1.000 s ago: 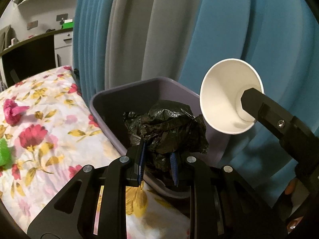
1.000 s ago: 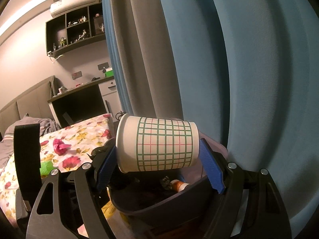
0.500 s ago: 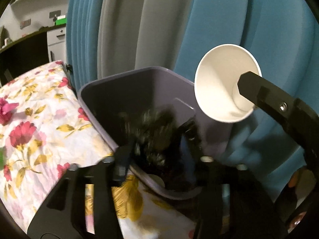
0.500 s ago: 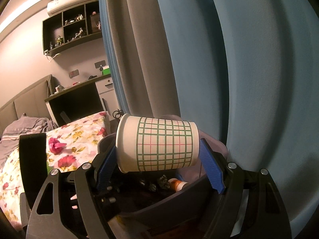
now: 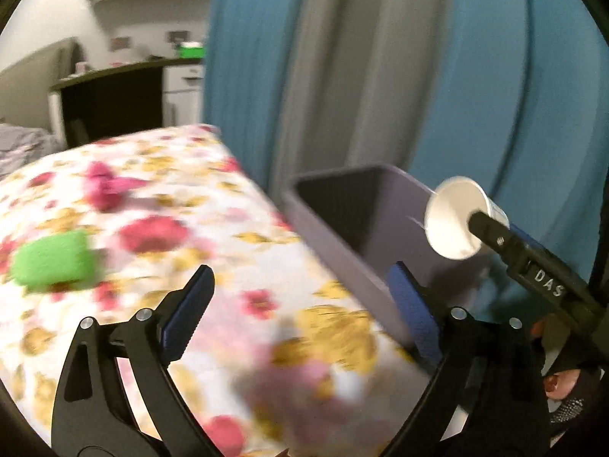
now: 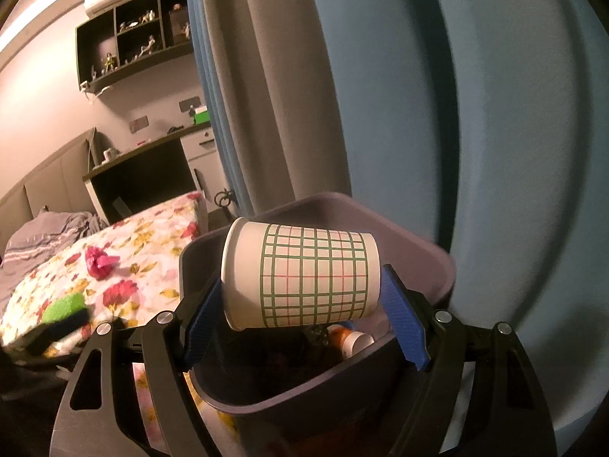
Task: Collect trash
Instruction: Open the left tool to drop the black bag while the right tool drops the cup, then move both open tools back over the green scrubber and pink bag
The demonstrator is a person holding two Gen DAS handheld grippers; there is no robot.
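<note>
left gripper [image 5: 300, 312]: black plastic frame, triangular cut-outs, silver screws, blue ribbed fingers [image 5: 188, 314] | right gripper [image 6: 300, 320]: same black frame, silver screws, blue fingers [image 6: 401, 327], white letters "DAS" on its side | hand [image 5: 567, 392]: dark glove

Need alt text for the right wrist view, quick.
The right gripper holds a checked paper cup sideways over the open purple bin, which already holds trash. Behind lie a floral bedspread and blue curtains.
</note>
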